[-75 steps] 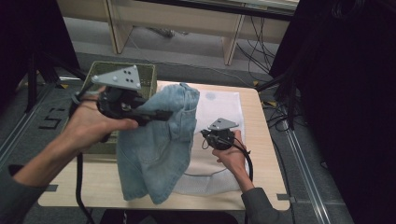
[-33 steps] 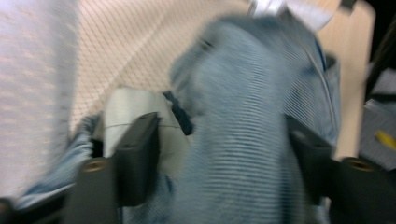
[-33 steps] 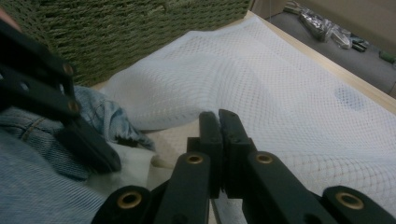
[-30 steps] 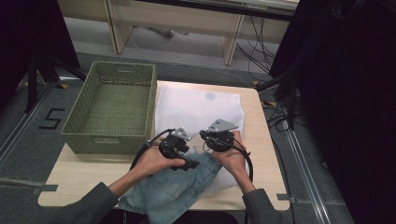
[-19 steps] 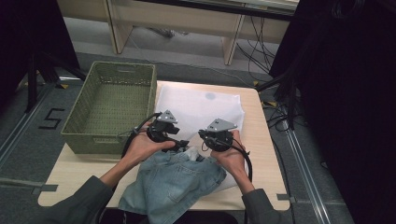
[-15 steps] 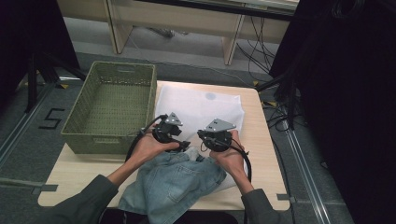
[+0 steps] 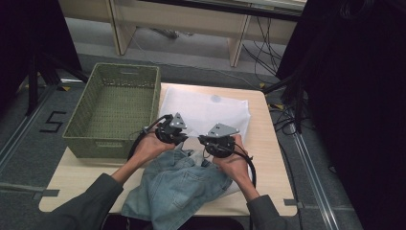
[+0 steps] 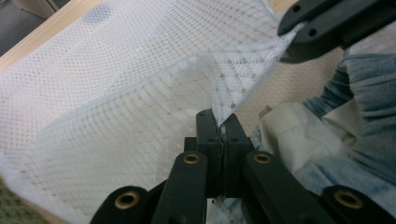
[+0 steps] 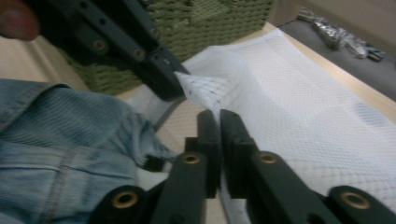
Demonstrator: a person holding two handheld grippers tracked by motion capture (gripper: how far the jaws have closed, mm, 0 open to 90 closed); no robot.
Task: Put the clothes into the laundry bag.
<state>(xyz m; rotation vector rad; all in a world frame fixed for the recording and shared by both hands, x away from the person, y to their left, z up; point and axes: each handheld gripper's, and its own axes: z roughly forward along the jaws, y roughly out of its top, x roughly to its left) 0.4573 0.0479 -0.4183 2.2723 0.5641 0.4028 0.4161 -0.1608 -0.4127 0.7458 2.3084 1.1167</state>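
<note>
on the table point(image 7: 268, 143) near edge, jeans point(image 7: 177, 184) are lying bunched, not yet in the mesh bag point(image 7: 206, 108) beside the basket point(image 7: 115, 112); bagging looks barely begun. left gripper point(image 8: 219, 122) and right gripper point(image 9: 218, 114), jaws pressed together, are each pinching the bag's edge, lifting it open.

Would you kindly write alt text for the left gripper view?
The left claw, shut, pinches the edge of a white mesh laundry bag on the wooden table. The right claw grips the same edge, with a denim garment at right.
</note>
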